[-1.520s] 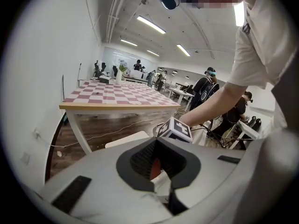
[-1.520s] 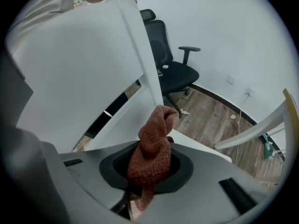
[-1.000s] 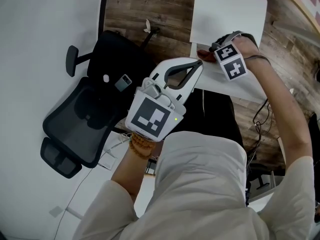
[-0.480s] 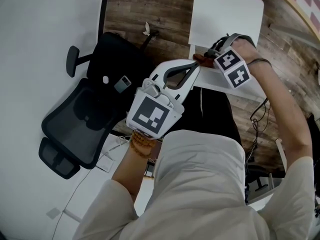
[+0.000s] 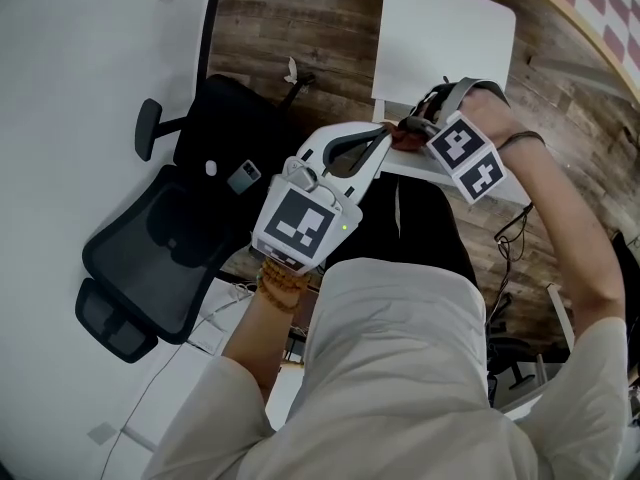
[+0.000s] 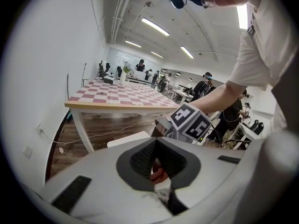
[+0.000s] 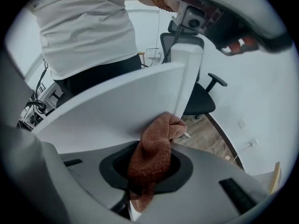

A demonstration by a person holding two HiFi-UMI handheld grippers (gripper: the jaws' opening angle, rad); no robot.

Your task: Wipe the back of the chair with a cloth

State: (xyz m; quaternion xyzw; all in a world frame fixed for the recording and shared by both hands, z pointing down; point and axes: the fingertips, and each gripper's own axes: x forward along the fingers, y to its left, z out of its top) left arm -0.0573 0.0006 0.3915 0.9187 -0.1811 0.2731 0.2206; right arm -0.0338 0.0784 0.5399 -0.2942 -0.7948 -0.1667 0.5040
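Cloth [image 7: 156, 157], reddish-brown and bunched, is clamped in the closed jaws of the right gripper [image 5: 420, 126]. One end hangs below the jaws and the folded upper end is pressed against the chair back [image 7: 117, 106], close to that panel's vertical edge. In the head view the cloth shows as a small dark-red patch at upper centre, at the left end of the back's top edge, with the chair's white seat [image 5: 445, 28] above it in the frame. The left gripper [image 5: 383, 138] lies immediately left of the cloth. Its curved jaws are closed at the tips and enclose a dark loop. In the left gripper view the red cloth and a small white piece appear through that loop; no object is clearly pinched. The marker cube of the right gripper appears just beyond the left jaw tips in that view. A beaded bracelet [image 5: 280, 286] sits on the wrist behind the left gripper, and the person's light shirt [image 5: 400, 368] fills the lower centre of the head view. A black office chair [image 5: 170, 238] stands at middle left, well apart from the white chair, with a small grey device [image 5: 245, 171] on its seat. Wood-plank floor [image 5: 300, 18] shows at top centre. A chequered tabletop [image 6: 121, 94] occupies the left-centre of the left gripper view.
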